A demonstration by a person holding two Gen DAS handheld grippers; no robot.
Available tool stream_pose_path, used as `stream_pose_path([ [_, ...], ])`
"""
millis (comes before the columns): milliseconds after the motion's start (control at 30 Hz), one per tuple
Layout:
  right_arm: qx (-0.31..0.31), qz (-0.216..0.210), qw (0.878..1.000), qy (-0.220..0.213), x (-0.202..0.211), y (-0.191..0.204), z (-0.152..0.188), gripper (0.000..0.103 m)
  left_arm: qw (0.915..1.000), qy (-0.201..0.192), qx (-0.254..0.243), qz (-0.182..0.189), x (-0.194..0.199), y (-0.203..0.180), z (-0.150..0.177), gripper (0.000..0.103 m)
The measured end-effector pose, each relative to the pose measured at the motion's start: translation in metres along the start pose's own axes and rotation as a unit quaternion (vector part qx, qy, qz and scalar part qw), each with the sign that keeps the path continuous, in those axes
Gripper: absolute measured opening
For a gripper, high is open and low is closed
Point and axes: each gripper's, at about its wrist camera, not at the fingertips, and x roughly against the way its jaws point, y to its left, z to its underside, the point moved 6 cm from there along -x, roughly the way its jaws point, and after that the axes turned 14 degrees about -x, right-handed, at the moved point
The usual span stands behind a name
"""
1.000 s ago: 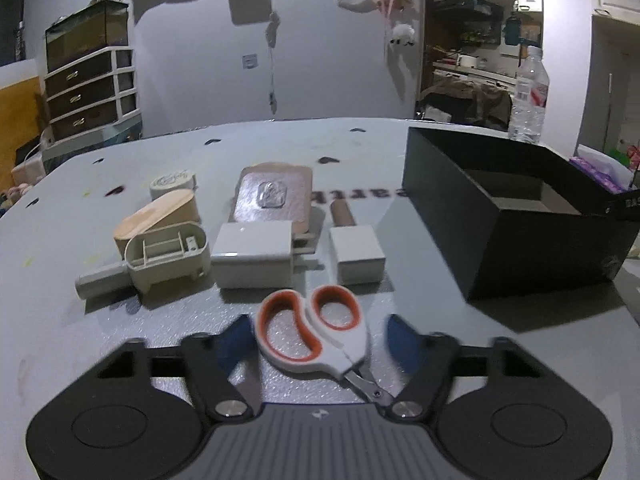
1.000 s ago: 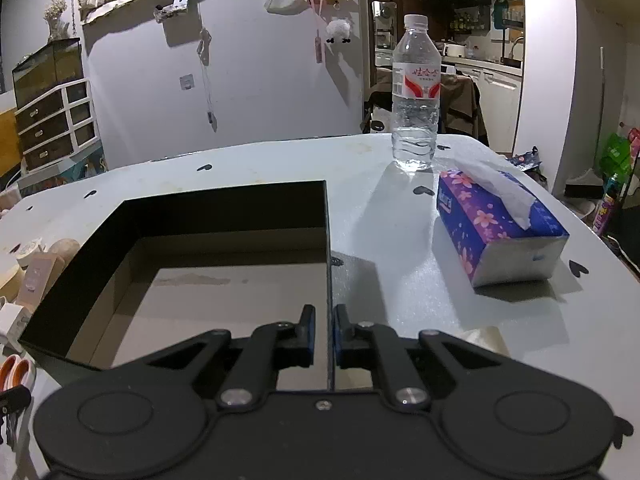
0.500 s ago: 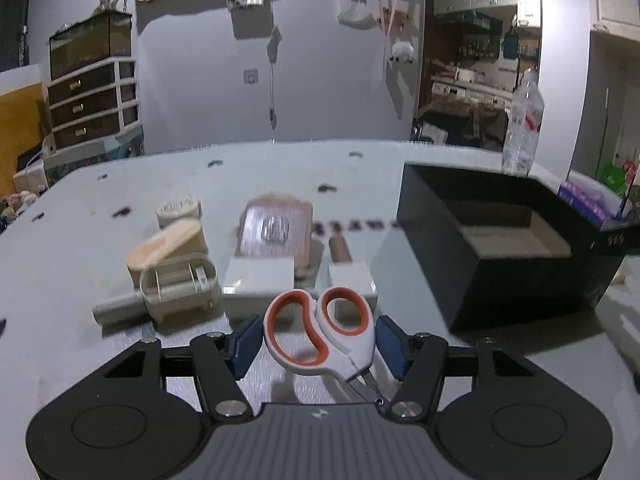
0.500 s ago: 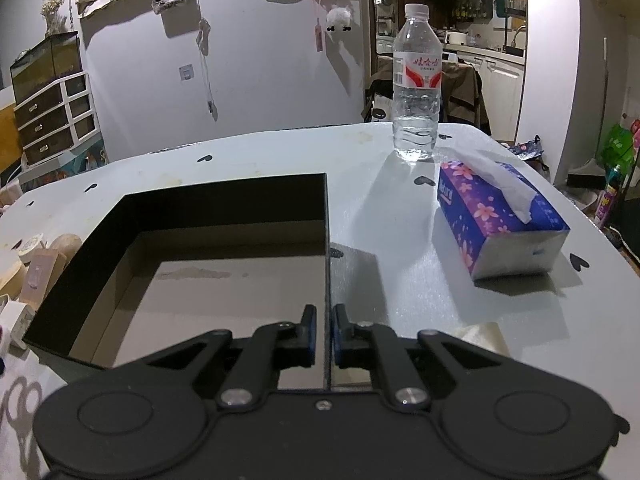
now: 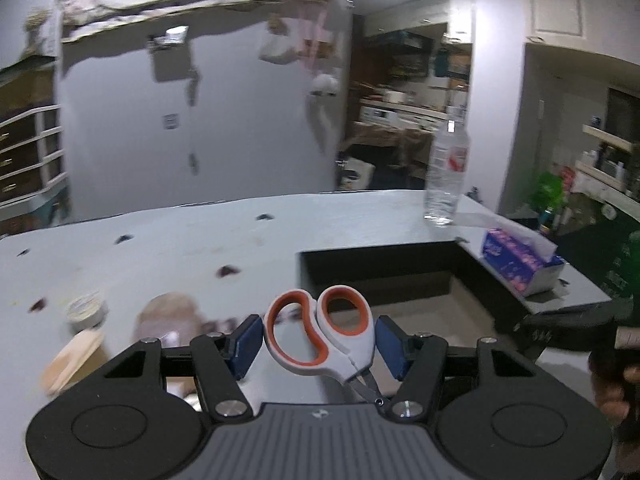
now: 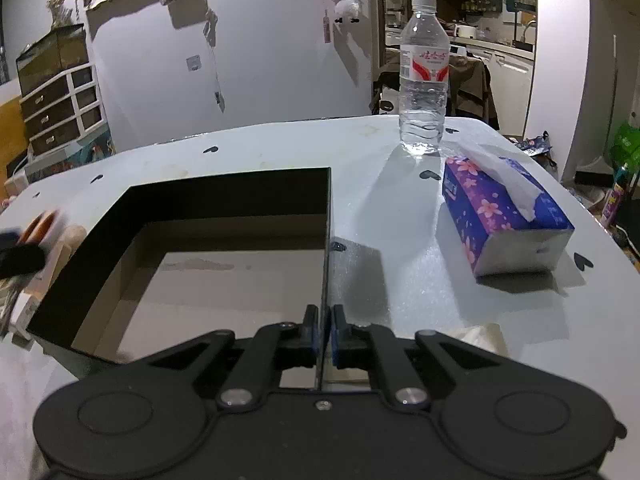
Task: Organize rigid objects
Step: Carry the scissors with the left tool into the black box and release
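Two tools over grey table [image 6: 256, 152]: left [image 5: 319, 340] grips scissors [image 5: 320, 336], right [image 6: 325, 334] clamps box wall [image 6: 326, 240].

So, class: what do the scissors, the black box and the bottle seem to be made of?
Scissors: matte white plastic handles with orange, maybe rubbery, lining.
Box: probably cardboard, given its thin black walls and raw brown inside.
Bottle: clear glossy plastic; water shows through.
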Motion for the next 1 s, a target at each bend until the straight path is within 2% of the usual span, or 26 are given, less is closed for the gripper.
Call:
stream_pose_path([
  [233, 0.005, 0.002, 1.0, 0.007, -0.001, 0.001, -0.001, 0.006, 0.9977, 0.003, 0.001, 0.067, -0.046, -0.024, -0.04, 0.062],
  [500, 0.002, 0.003, 1.0, 0.013, -0.001, 0.002, -0.002, 0.006, 0.9866, 0.045, 0.005, 0.157, -0.109, -0.065, -0.059, 0.062],
  [700, 0.005, 0.008, 1.0, 0.017, 0.004, 0.005, -0.001, 0.007, 0.9801, 0.087, 0.01, 0.178, -0.141, -0.08, -0.056, 0.062],
  [1000, 0.008, 0.012, 1.0, 0.002, 0.014, 0.006, -0.007, 0.005, 0.9755, 0.109, 0.013, 0.191, -0.16, -0.079, -0.05, 0.062],
])
